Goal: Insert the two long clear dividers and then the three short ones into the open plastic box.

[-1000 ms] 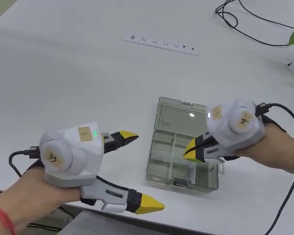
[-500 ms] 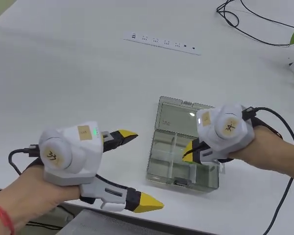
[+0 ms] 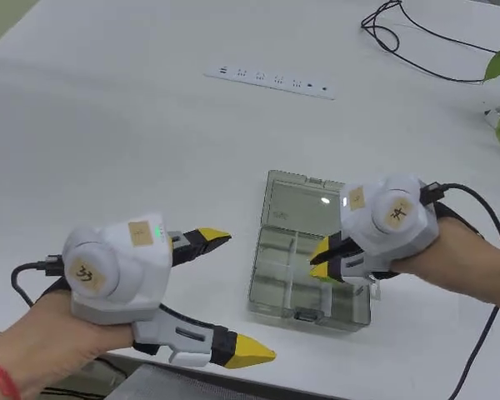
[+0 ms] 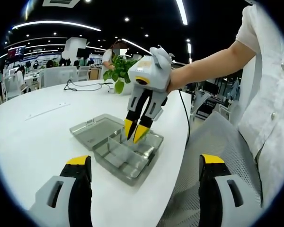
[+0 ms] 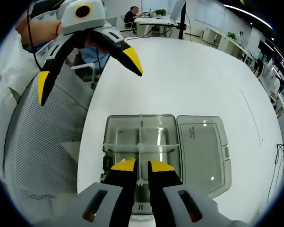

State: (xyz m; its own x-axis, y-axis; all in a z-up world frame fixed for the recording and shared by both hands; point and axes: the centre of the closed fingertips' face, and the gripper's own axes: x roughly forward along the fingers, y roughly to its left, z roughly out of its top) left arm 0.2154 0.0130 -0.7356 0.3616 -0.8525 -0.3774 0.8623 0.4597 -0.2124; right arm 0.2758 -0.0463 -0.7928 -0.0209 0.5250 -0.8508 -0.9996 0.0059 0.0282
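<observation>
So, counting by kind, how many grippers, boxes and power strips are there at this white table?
Grippers: 2, the left gripper and the right gripper
Clear plastic box: 1
Power strip: 1
Total: 4

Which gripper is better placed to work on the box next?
Probably the right gripper: its tips hang right over the open box, while the left gripper sits wide open off to the side.

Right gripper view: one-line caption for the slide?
Right tool, jaws nearly together, above a clear divider in the open plastic box; left tool open wide beyond it.
</observation>
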